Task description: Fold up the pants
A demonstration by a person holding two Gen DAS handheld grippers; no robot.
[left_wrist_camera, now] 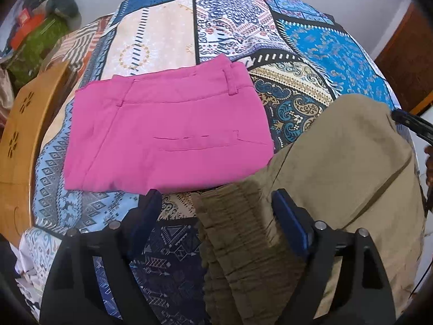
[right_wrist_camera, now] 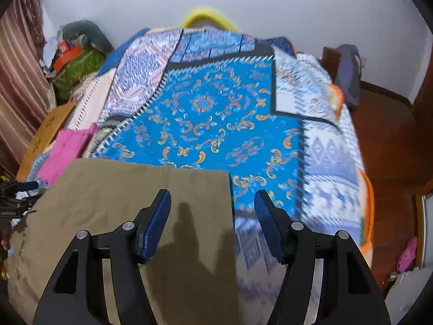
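Observation:
Olive-khaki pants (left_wrist_camera: 343, 162) lie folded on the patterned bedspread. Their gathered elastic waistband (left_wrist_camera: 243, 233) sits between the open fingers of my left gripper (left_wrist_camera: 216, 203), which does not clamp it. In the right wrist view the pants (right_wrist_camera: 121, 197) lie flat at lower left. My right gripper (right_wrist_camera: 212, 203) is open and empty above their right edge, one finger over the cloth and one over the bedspread. The right gripper also shows at the left view's right edge (left_wrist_camera: 411, 124).
A folded pink pair of pants (left_wrist_camera: 167, 135) lies just beyond the khaki ones, also seen in the right wrist view (right_wrist_camera: 67, 146). The bed (right_wrist_camera: 216, 113) has a wooden board (left_wrist_camera: 24, 135) on the left, a clothes pile (left_wrist_camera: 35, 27) behind, and wooden floor (right_wrist_camera: 392, 149) on the right.

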